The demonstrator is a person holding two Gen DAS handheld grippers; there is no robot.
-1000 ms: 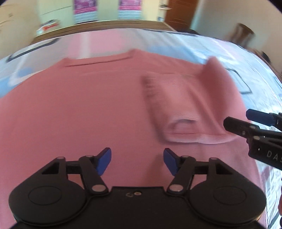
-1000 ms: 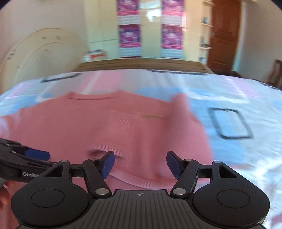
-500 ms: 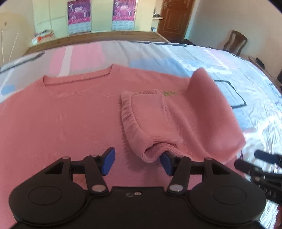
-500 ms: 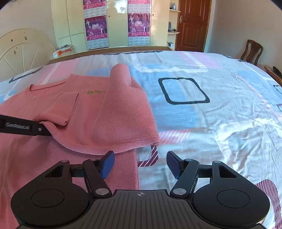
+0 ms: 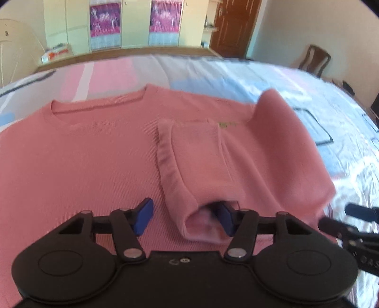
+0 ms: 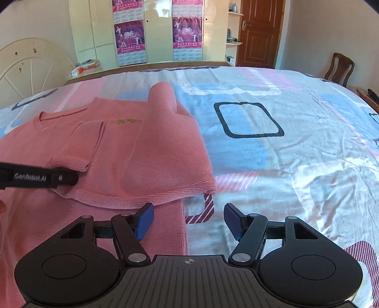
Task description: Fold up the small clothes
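While jaws close round the cuff, the sweater lies half folded.
Left gripper (image 5: 187, 216) has just been narrowing, unclamped, around soft, limp pink sweater (image 5: 83, 154) sleeve cuff (image 5: 201, 225); right gripper (image 6: 188, 218) open, empty.

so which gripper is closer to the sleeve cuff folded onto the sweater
Left. The left gripper has the sleeve cuff between its open fingers. The right gripper sits off by the sweater side edge, over the bedsheet.

Sweater runs out of frame, cuff swallows a pad

The pink sweater (image 5: 83, 161) is cut off at the left and near edges; the left gripper's (image 5: 186, 216) right pad sits half hidden inside the folded sleeve cuff (image 5: 201, 227); far posters (image 5: 105, 21) are blurred.
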